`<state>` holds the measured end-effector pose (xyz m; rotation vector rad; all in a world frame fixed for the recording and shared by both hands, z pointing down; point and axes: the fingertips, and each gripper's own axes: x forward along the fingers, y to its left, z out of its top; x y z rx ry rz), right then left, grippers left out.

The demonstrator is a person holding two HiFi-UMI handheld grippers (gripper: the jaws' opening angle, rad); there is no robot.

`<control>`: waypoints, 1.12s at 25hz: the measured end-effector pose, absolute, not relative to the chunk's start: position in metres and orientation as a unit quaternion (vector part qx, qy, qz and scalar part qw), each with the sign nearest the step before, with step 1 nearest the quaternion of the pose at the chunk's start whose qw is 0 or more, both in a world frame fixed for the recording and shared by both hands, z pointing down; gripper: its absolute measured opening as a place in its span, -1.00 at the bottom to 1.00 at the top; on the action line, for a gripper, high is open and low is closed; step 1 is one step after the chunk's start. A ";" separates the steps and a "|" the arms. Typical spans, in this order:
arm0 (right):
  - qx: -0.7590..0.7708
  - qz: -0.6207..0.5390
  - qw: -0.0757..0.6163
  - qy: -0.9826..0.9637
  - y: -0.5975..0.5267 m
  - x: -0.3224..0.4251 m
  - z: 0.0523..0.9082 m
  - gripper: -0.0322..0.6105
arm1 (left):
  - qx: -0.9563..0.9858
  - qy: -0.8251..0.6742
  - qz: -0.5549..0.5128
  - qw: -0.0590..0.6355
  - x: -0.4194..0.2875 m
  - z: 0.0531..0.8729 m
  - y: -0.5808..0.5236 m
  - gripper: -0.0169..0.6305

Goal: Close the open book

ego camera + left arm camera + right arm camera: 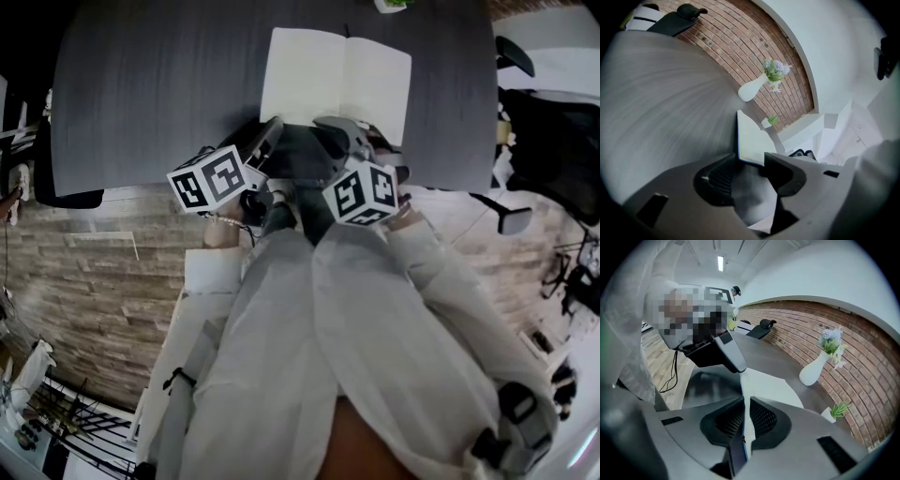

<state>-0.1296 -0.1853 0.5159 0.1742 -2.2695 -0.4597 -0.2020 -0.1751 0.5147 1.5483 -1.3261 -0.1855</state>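
Nearest the person, above pale trousers [281,375], the two hand-held grippers meet at the near edge of the dark grey table [141,94], side by side.

The right gripper [352,133] has its jaws drawn nearly together. In its own view [746,401] the ribbed pads pinch a thin blue-edged margin of the open white-paged book [768,387]. The left gripper [266,139] stands spread wide. In its own view [750,161] the pads are well apart and bare. The book's near corner [750,140], with its blue cover edge, shows just past the tips, and neither pad presses on it.

The book [337,80] lies flat and open in the middle of the table, its spine running away from the person. Its near edge is hidden under the grippers. Left of it the tabletop is a wide bare sweep out to the rounded table edge. Right of it only a narrower bare strip remains before the table ends.

Beyond the book, near the far edge, a small white pot with a green plant [832,413] stands close to the book's far corner. A curved white vase of pale flowers [813,371] stands apart from it. Behind both runs a red brick wall [862,348]. A black office chair [761,326] stands at the table's far end.
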 end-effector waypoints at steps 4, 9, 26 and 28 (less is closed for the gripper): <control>0.071 -0.182 0.393 -0.899 -0.186 -0.129 0.514 -0.78 | 0.650 -0.531 -0.109 0.532 -0.197 0.512 -0.184 -0.41; 0.075 -0.178 0.393 -0.899 -0.187 -0.129 0.513 -0.78 | 0.658 -0.512 -0.130 0.536 -0.199 0.510 -0.191 -0.42; 0.178 -0.136 0.372 -0.901 -0.176 -0.116 0.503 -0.78 | 0.741 -0.487 -0.053 0.458 -0.187 0.477 -0.188 -0.83; 0.201 -0.109 0.358 -0.905 -0.176 -0.110 0.497 -0.78 | 0.753 -0.480 -0.034 0.448 -0.184 0.472 -0.190 -0.83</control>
